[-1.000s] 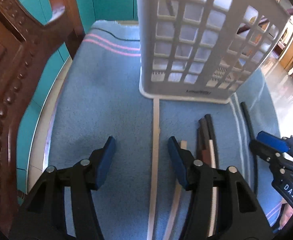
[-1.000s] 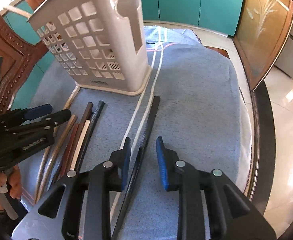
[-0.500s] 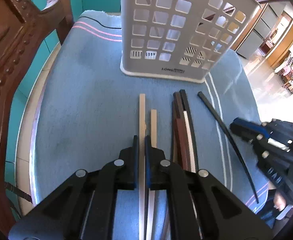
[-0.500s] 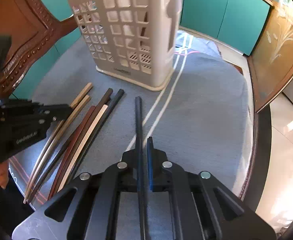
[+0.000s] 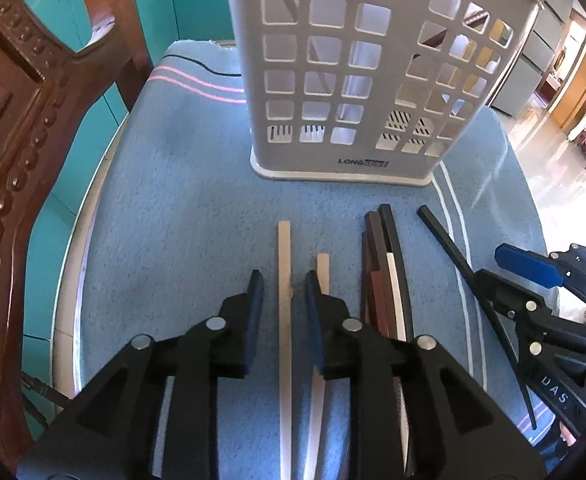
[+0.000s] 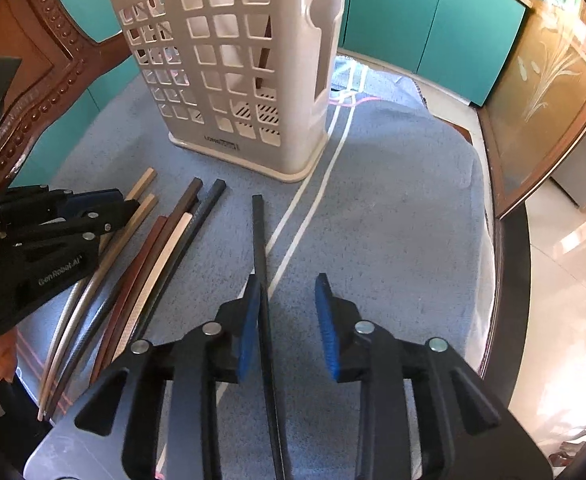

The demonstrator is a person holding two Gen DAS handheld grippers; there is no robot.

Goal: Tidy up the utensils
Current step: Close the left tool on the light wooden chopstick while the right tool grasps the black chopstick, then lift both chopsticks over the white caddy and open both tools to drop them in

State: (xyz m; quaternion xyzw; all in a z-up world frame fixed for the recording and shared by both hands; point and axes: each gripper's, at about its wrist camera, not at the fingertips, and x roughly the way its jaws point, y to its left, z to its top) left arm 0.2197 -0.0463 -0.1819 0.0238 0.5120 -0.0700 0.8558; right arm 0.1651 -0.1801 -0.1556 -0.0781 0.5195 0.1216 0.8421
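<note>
While parted, with a gap between the blue pads: left gripper [image 5: 281, 286], straddling one pale wooden chopstick [image 5: 284, 264] that runs down the gap, touching neither pad as far as can be told. Second pale chopstick [image 5: 323, 266] just beside the right-hand pad, partly hidden under that finger. Likewise spread apart: right gripper [image 6: 287, 304], with a lone black chopstick [image 6: 257, 232] lying along the inner face of its left-hand pad; contact cannot be told. Right-hand pad well clear of it.

Outward from the left gripper: bundle of dark chopsticks [image 5: 383, 256], brown, black and one white, lying side by side between the pale pair and the lone black one. All sticks flat on a blue towel [image 5: 181, 216] with white stripes, tips pointing toward a white lattice utensil holder [image 5: 353, 60]. Holder upright on the towel, beyond the stick tips, apart from them. Carved wooden chair back [image 5: 21, 120] to the holder's left; teal cabinet doors [image 6: 433, 20] behind the holder.
</note>
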